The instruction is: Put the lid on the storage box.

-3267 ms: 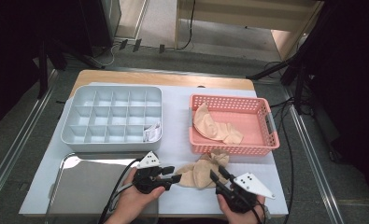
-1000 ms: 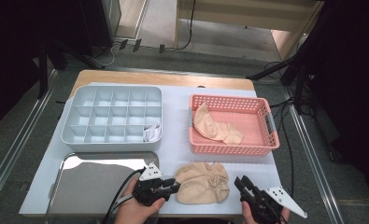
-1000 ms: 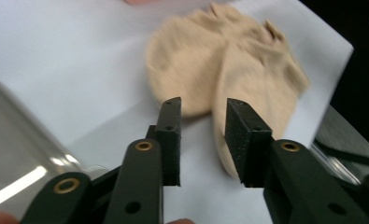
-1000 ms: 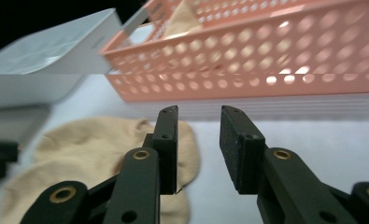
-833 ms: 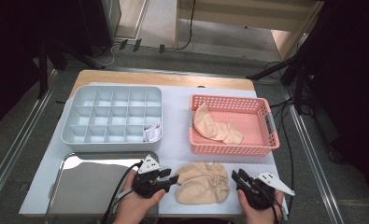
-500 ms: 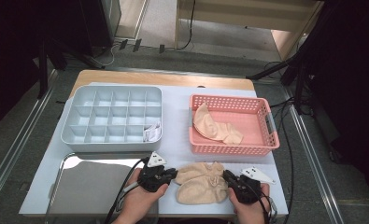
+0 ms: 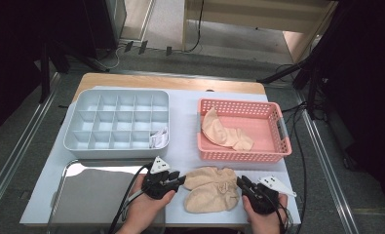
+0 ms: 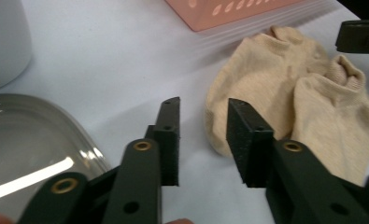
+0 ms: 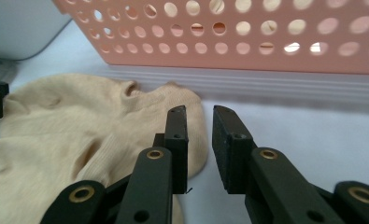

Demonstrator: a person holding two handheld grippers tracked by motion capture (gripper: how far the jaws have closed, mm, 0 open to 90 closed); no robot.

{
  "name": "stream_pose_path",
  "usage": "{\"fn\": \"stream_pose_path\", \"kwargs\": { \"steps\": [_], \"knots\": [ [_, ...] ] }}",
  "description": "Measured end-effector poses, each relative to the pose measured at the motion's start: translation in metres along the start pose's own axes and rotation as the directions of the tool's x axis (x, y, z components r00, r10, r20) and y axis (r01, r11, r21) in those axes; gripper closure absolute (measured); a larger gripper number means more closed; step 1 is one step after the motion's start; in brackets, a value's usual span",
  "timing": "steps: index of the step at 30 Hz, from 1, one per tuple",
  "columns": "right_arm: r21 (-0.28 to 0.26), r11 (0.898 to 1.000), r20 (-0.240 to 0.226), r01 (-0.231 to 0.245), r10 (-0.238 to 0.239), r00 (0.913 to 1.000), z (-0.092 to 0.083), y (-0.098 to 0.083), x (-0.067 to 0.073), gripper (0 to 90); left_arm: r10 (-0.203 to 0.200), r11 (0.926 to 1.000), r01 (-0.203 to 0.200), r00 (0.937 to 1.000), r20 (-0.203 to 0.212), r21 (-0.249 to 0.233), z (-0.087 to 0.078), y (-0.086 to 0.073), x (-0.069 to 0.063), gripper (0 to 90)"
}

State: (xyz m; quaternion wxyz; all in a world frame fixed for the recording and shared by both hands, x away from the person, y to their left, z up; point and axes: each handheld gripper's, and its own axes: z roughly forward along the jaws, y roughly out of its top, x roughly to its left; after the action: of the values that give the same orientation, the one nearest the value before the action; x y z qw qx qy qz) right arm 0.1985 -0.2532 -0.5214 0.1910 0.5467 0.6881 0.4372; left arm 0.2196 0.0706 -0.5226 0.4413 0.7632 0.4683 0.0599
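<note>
The pair of beige socks (image 7: 212,189) lies crosswise on the white mat between the two tools, the left gripper (image 7: 179,180) at its left end and the right gripper (image 7: 240,184) at its right end, both with jaws just reopened, holding nothing.

Lab or test-bench setting, not a home. Wooden table (image 7: 170,81) covered by white sheet (image 7: 182,126), standing on grey carpeted floor (image 7: 14,146) between metal floor rails (image 7: 326,161). Black cables (image 7: 197,29) trail across the floor; dark stand legs (image 7: 46,63) at the left, pale wooden furniture frame (image 7: 258,24) behind.
</note>
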Motion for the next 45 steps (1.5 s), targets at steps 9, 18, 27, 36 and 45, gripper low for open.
{"fn": "stream_pose_path", "kwargs": {
  "steps": [9, 18, 27, 36, 45],
  "knots": [
    [0.046, 0.999, -0.07, 0.01, -0.007, 0.9975, -0.01, -0.016, 0.0, 73.3, 0.035, 0.9992, -0.036, 0.9946, 0.098, 0.016, -0.015, -0.017, -0.018, 62.1],
    [0.085, 0.995, -0.073, 0.053, -0.047, 0.9962, -0.005, -0.019, 0.016, 80.9, 0.083, 0.994, -0.092, 0.9872, 0.136, 0.061, -0.007, -0.022, -0.029, 75.4],
    [0.068, 0.997, -0.073, 0.046, -0.041, 0.9965, -0.012, -0.017, 0.019, 90.0, 0.066, 0.9977, -0.067, 0.9822, 0.176, -0.003, -0.018, -0.019, -0.027, 64.4],
    [0.045, 0.999, -0.067, 0.03, -0.027, 0.9973, -0.015, -0.015, 0.016, 90.0, 0.103, 0.9931, -0.112, 0.9784, 0.179, 0.037, -0.011, -0.023, -0.032, 65.0],
    [0.04, 0.997, -0.082, 0.061, -0.058, 0.995, -0.002, -0.016, 0.012, 71.5, 0.103, 0.9918, -0.114, 0.9795, 0.173, 0.057, -0.009, -0.024, -0.03, 75.6]
  ]
}}
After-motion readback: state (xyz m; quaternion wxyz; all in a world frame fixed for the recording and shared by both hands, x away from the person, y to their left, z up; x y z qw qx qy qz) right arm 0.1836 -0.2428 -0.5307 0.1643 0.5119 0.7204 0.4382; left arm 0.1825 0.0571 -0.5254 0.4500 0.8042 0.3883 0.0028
